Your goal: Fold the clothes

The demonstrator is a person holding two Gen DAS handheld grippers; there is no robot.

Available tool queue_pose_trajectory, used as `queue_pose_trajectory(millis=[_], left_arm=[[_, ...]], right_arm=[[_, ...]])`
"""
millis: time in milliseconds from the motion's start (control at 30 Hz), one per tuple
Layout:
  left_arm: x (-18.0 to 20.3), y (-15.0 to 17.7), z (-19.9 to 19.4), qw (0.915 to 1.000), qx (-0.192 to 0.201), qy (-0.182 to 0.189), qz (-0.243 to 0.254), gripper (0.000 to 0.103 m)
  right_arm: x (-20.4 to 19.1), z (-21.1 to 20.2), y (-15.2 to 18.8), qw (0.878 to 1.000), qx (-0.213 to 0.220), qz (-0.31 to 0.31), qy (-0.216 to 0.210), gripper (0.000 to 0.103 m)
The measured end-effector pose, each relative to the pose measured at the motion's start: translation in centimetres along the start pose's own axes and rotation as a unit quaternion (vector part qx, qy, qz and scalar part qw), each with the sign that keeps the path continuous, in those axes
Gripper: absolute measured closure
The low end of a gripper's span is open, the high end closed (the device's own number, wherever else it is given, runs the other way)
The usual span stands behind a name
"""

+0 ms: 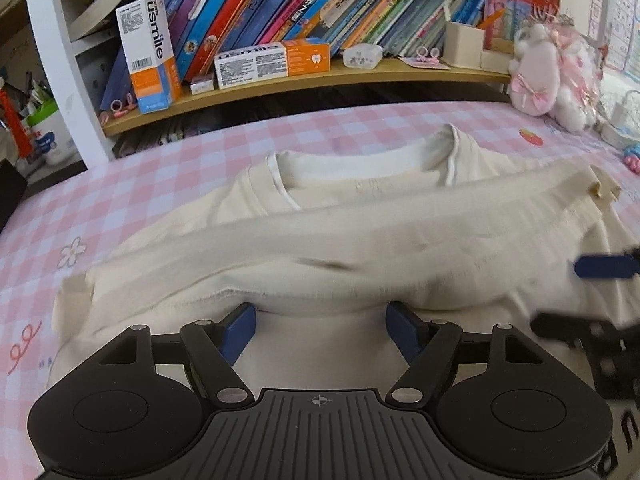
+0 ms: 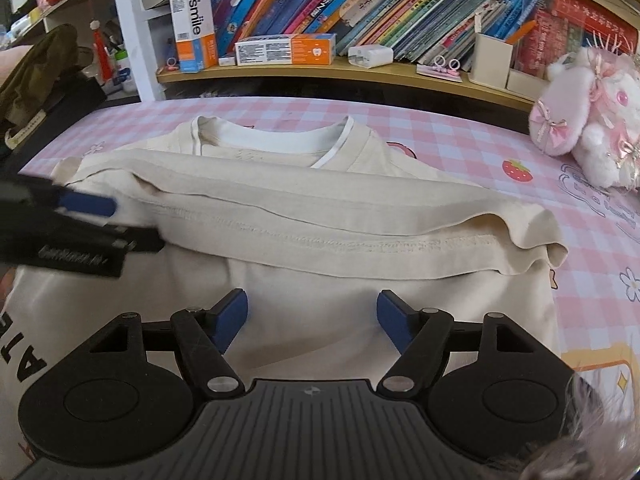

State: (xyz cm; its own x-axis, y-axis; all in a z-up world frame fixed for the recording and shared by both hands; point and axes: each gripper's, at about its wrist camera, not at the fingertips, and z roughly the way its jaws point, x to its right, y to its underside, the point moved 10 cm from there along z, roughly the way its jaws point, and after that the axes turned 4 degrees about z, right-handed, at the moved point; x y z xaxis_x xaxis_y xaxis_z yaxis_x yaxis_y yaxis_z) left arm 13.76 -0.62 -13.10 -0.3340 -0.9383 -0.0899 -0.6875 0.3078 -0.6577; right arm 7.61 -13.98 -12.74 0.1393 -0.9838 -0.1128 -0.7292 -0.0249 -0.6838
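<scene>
Item: cream T-shirt (image 2: 320,216), lying flat on a pink checked tablecloth (image 2: 460,136) in front of a low bookshelf (image 2: 360,68). Collar points away from the grippers; the hem edge is turned up across the body into a long horizontal band, its stitched seam facing up.

Material: thin knit cotton, by the look of it. Light, limp, no stiffness of its own; it likely drapes and stretches when lifted and drags on the cloth beneath. Not fragile. Layers may slide over one another.

Hold points: the two ends of the folded band, where the layers stack at the side edges (image 2: 556,252), give the firmest pinch. A hold in mid-panel would likely catch only the top layer.

Left gripper (image 1: 320,320): jaws wide apart, nothing between them, just short of the band's near edge.

Right gripper (image 2: 312,312): jaws wide apart, empty, over the lower panel. The left-wrist view is blurred at its right side, so contact with the fabric is uncertain.
</scene>
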Motion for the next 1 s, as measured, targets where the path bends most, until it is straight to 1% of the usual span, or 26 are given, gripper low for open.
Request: queue_pose_trajectory(millis=[133, 233, 333, 433, 500, 533, 567, 600, 633, 667, 733, 833, 900, 1000], left_arm=[[-1.0, -2.0, 1.5, 0.9999, -0.001, -0.008, -0.006, 0.028], [-2.5, -4.6, 2.8, 0.9997, 0.011, -0.019, -0.011, 0.028], [-5.6, -7.5, 4.3, 0.9983, 0.027, -0.045, -0.025, 0.028], [-9.9, -9.4, 5.0, 0.9941, 0.028, -0.082, -0.065, 0.028], [-12.6, -10.5, 5.2, 0.9896, 0.027, -0.104, -0.095, 0.03], [-13.7, -10.8, 4.9, 0.9877, 0.034, -0.107, -0.109, 0.034], [-14.2, -10.7, 3.7, 0.9867, 0.052, -0.094, -0.122, 0.034], [-14.3, -10.4, 2.7, 0.9863, 0.067, -0.079, -0.129, 0.034], [-13.8, -9.9, 1.8, 0.9874, 0.076, -0.06, -0.125, 0.034], [-13.3, -9.4, 0.9, 0.9882, 0.085, -0.042, -0.121, 0.034], [-11.7, -8.4, 0.0, 0.9915, 0.088, -0.019, -0.095, 0.034], [-8.6, -7.5, 0.4, 0.9963, 0.076, -0.013, -0.038, 0.034], [-6.7, -7.1, 0.6, 0.9972, 0.074, -0.005, -0.007, 0.034], [-4.7, -6.9, 0.2, 0.9963, 0.079, -0.001, 0.033, 0.032]], right_arm=[[0.1, -0.1, 0.1, 1.0, -0.001, -0.007, -0.007, 0.032], [0.1, 0.0, 0.0, 1.0, -0.006, -0.009, -0.01, 0.032], [0.1, 0.1, 0.0, 1.0, -0.013, -0.011, -0.013, 0.032], [0.1, 0.1, 0.0, 1.0, -0.016, -0.015, -0.016, 0.032], [0.0, 0.1, 0.0, 0.999, -0.021, -0.016, -0.018, 0.032], [0.1, 0.1, -0.1, 0.999, -0.023, -0.015, -0.018, 0.032], [0.2, 0.0, -0.1, 0.999, -0.025, -0.011, -0.019, 0.032], [0.3, -0.1, -0.2, 0.999, -0.027, -0.006, -0.02, 0.033], [0.4, -0.2, -0.3, 0.999, -0.029, -0.001, -0.021, 0.036], [0.5, -0.3, -0.5, 0.999, -0.028, 0.004, -0.023, 0.038], [0.6, -0.2, -2.1, 0.999, -0.014, 0.018, -0.032, 0.039], [0.7, 0.0, -4.5, 0.998, 0.007, 0.038, -0.045, 0.04], [0.7, 0.2, -5.8, 0.997, 0.019, 0.044, -0.052, 0.043], [-1.1, 1.6, -6.1, 0.998, 0.016, -0.02, -0.049, 0.043]])
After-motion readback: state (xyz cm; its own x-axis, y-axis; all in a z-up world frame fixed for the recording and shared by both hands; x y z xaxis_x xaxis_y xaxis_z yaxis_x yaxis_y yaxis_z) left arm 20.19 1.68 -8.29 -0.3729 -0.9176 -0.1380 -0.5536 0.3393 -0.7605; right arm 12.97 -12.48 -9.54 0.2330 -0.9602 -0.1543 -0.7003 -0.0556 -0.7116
